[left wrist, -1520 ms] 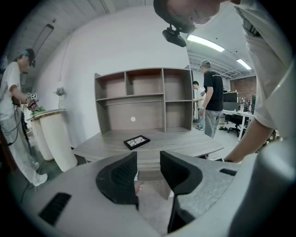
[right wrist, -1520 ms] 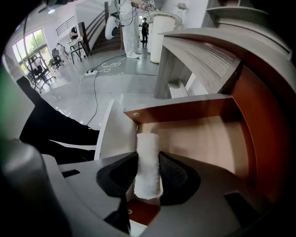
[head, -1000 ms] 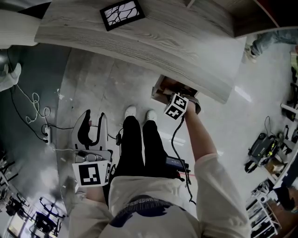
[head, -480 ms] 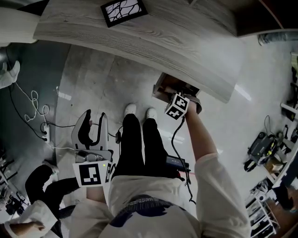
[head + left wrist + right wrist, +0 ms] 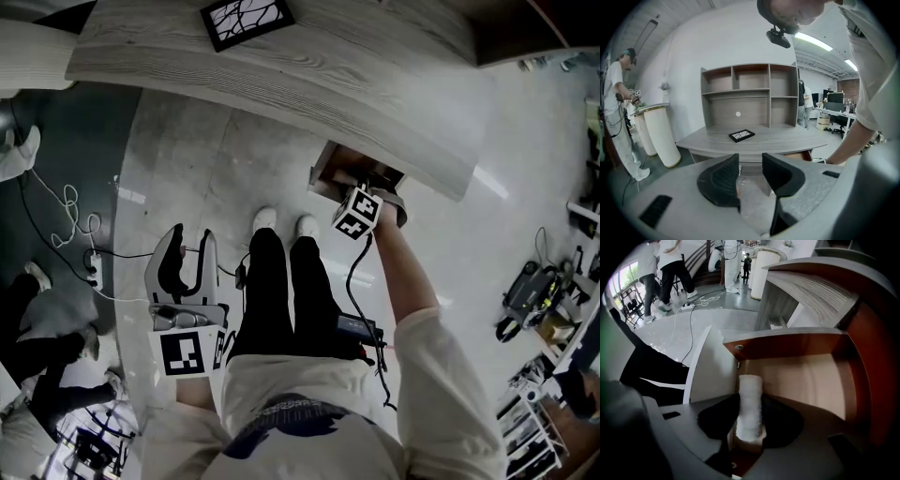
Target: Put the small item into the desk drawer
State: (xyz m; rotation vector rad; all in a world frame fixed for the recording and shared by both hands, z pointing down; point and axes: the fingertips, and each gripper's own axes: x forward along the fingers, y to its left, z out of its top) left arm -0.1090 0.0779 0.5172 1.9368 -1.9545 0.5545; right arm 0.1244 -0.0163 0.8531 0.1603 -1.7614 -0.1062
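Note:
A small white textured roll (image 5: pixel 750 383) stands between the pads of my right gripper (image 5: pixel 750 401), which is shut on it. The jaws have just been opening a little, with the roll still between them. The gripper points steeply down into the open wooden drawer (image 5: pixel 801 380), whose floor is bare. In the head view the drawer (image 5: pixel 328 173) juts out under the grey desk (image 5: pixel 328 75), with the right gripper (image 5: pixel 367 194) at its mouth. My left gripper (image 5: pixel 185 261) hangs low at the left, away from the desk. It (image 5: pixel 751 164) is open with nothing between its pads.
A black-framed picture (image 5: pixel 246 23) lies on the desk, under a shelf hutch (image 5: pixel 740 93). Cables and a power strip (image 5: pixel 75 225) trail over the floor at left. A bystander (image 5: pixel 42 337) is at lower left. Equipment (image 5: pixel 525 300) crowds the right side. A white column (image 5: pixel 658 136) stands left of the desk.
My grippers have hardly shifted in the head view. A bystander at the lower left has come into view and moved across the floor.

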